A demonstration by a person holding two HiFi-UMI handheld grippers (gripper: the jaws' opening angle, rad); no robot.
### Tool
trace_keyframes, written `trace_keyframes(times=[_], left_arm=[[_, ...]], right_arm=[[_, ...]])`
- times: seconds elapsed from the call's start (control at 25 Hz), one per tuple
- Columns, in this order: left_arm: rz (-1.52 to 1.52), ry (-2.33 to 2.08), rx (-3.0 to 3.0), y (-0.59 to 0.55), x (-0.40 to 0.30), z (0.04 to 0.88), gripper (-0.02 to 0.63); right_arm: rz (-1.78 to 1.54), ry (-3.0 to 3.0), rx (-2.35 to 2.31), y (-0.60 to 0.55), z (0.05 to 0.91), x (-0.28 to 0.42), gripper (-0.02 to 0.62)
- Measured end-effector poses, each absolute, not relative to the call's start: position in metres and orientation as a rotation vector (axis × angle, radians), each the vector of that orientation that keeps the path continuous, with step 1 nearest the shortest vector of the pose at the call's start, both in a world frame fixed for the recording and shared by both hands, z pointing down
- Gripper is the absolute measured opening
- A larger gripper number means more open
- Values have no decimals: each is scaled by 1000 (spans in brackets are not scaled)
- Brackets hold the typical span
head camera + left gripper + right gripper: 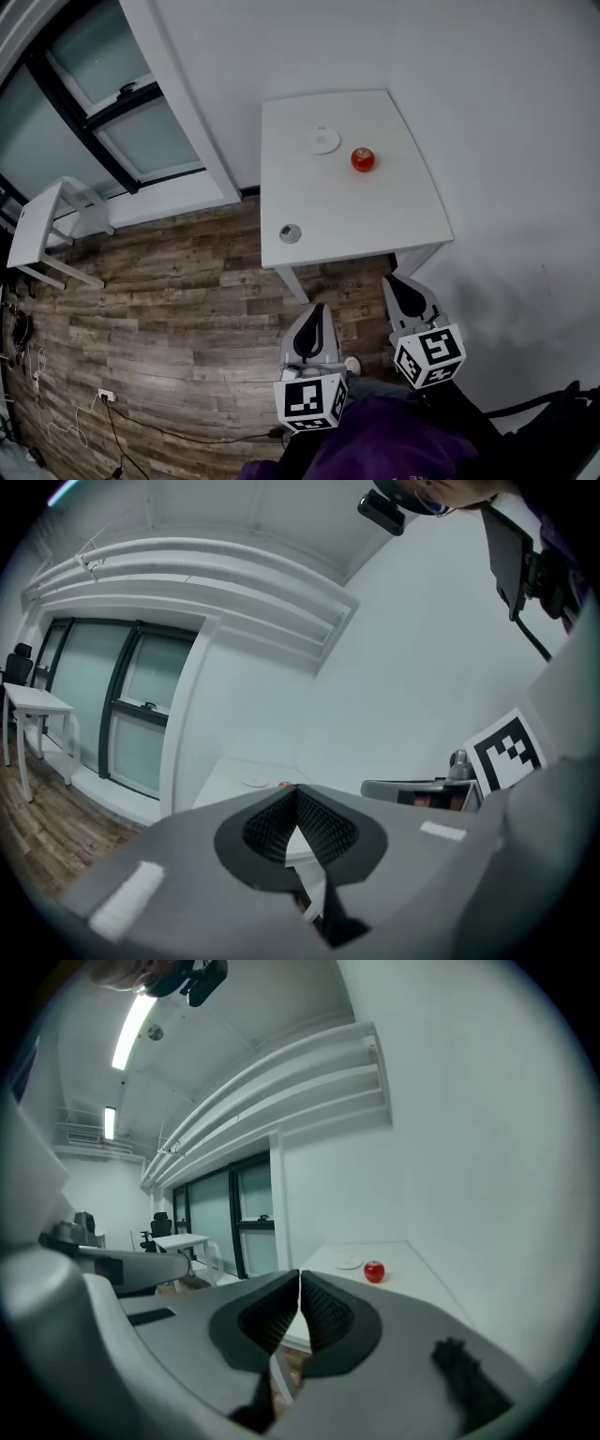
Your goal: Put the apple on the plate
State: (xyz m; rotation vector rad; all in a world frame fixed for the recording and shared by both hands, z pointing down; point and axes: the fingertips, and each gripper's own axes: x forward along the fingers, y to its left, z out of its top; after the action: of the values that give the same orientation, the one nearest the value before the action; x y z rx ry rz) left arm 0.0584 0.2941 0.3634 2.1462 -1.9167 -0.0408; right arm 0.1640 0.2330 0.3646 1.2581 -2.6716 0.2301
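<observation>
red against the white table [347,208], the apple [363,158] sits in the head view on the far right part of the top, just beside the small white plate [324,140] and apart from it, the plate lying to its left and a little farther off; a small grey round thing [291,232] lies near the table's near left corner; the left gripper [316,310] and the right gripper [395,280] are both held off the near edge, over the wooden floor [169,300], well apart from the fruit; the right one stands more nearly in line with the apple, so it looks the nearer hand for the pick; in the left gripper view the left gripper [298,804] has its ribbed pads pressed together with nothing between them, and beyond them the plate [255,782] shows on the table with only a sliver of red beside it; in the right gripper view the right gripper [300,1290] likewise has its jaws closed on nothing, and the apple [374,1271] lies ahead and to the right of the jaw line, the plate [349,1263] just left of it; being round, the apple offers no long axis to favour; the jaws would have to spread before any grasp.
</observation>
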Motion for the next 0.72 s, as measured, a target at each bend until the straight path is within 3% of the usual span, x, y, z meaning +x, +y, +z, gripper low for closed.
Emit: trace_keyframes(times=[0.72], left_arm=[[-24, -1870, 2161, 229, 58, 370, 8]], right_arm=[[266, -2651, 1307, 170, 374, 169, 12]])
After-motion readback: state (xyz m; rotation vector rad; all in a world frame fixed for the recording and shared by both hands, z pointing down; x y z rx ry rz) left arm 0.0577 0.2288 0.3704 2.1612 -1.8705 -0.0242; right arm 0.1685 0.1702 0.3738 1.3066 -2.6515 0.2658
